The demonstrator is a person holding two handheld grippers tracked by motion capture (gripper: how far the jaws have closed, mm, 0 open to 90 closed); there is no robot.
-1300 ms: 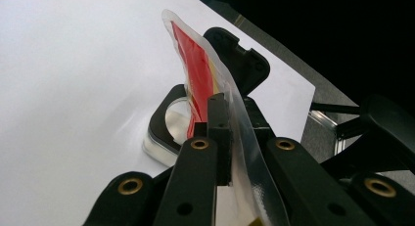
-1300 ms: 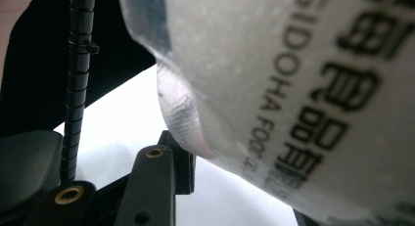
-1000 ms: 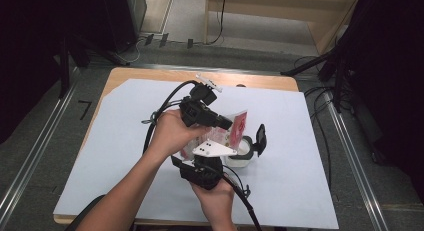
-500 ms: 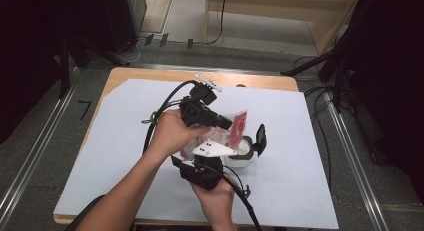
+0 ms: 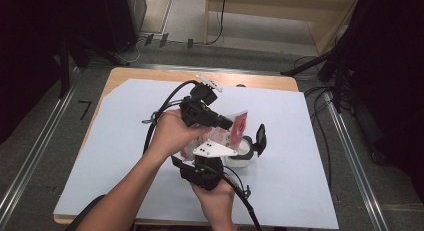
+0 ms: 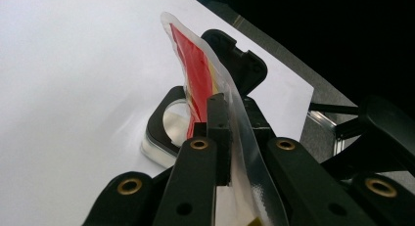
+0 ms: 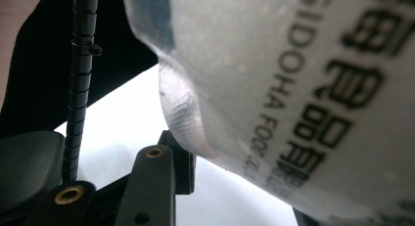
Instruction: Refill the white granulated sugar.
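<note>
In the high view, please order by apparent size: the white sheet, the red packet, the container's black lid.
1. white sheet, by far the largest.
2. red packet.
3. black lid, smallest, though it stands edge-on, so its rank against the partly hidden packet is unsure.

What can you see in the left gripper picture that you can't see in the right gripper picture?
The left gripper view alone shows the packet's red printed side and a round container with its black lid flipped open. The right gripper view alone shows black printed letters on the packet's pale side and a ribbed cable. Both show the packet and the white table cover.
</note>
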